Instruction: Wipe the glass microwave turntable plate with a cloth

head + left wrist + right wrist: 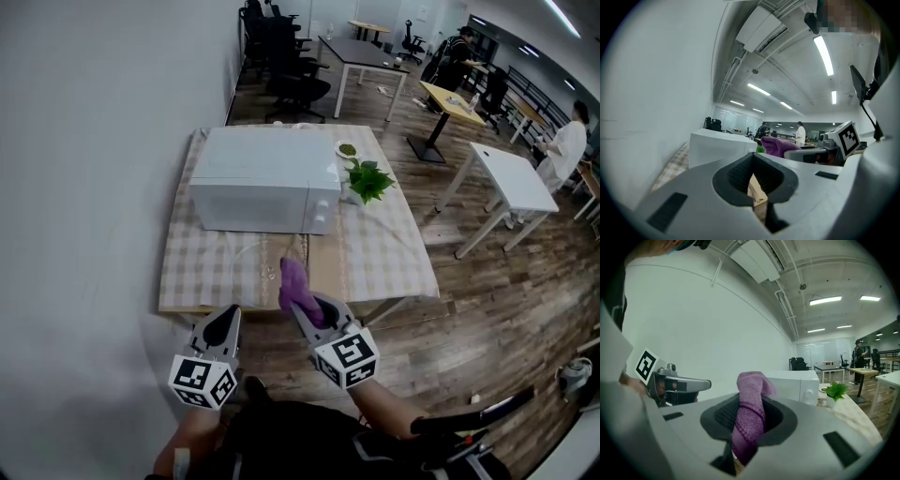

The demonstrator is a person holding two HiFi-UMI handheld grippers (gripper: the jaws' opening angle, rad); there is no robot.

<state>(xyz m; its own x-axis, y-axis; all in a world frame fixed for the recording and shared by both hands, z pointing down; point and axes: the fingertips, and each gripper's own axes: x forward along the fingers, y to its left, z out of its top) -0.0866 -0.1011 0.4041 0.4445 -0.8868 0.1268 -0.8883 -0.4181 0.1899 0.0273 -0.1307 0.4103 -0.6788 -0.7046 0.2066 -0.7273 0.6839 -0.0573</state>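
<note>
The clear glass turntable plate [251,265] lies on the checked tablecloth in front of the white microwave [267,178], its outline faint. My right gripper [302,298] is held just above the table's near edge, right of the plate, shut on a purple cloth [296,284] that sticks up from its jaws. The right gripper view shows the cloth [751,420] pinched between the jaws of that gripper [740,455]. My left gripper [228,319] hangs off the near edge, shut and holding nothing; its jaws [753,202] meet in the left gripper view. Neither gripper touches the plate.
A potted green plant [367,180] and a small bowl [347,150] stand right of the microwave. The table's left side runs along a white wall [94,187]. White desks, office chairs and people are farther off on the wooden floor.
</note>
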